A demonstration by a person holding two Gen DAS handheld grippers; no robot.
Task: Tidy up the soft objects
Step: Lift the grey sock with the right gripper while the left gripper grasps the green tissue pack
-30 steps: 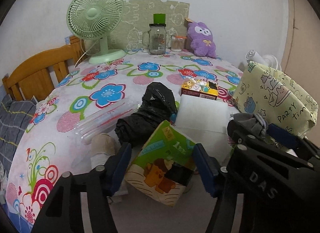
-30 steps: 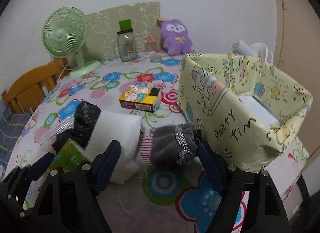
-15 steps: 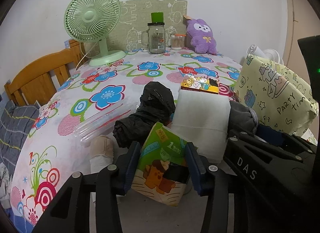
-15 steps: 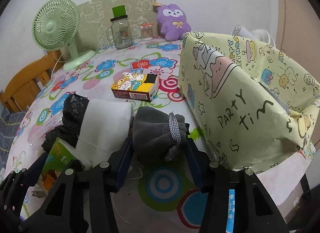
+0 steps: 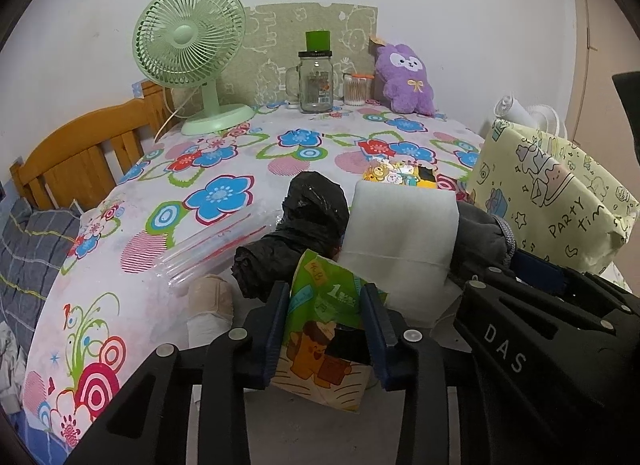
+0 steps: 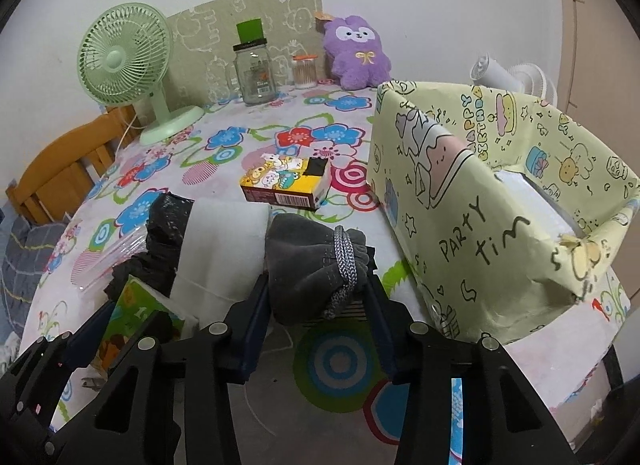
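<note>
A green tissue pack [image 5: 324,345] with a cartoon dog sits between the blue pads of my left gripper [image 5: 325,293]; the jaws are closing and both pads press its sides. My right gripper [image 6: 316,281] is closing too, its pads against a grey drawstring pouch [image 6: 308,261] on the table. A white foam block [image 5: 400,233] lies between the two items, with a crumpled black bag [image 5: 304,225] to its left. The yellow "party time" box [image 6: 460,225] stands open just right of the pouch, with something white inside.
A floral cloth [image 5: 224,169] covers the round table. At the back stand a green fan [image 5: 188,45], a glass jar [image 5: 316,81] and a purple plush [image 5: 408,81]. A small cartoon carton [image 6: 284,181] lies mid-table. Clear plastic bags [image 5: 212,253] and a wooden chair [image 5: 80,149] are on the left.
Both grippers' jaws have narrowed from wide apart onto their items: the left onto the tissue pack, the right onto the grey pouch. The right gripper came closer to the pouch.
</note>
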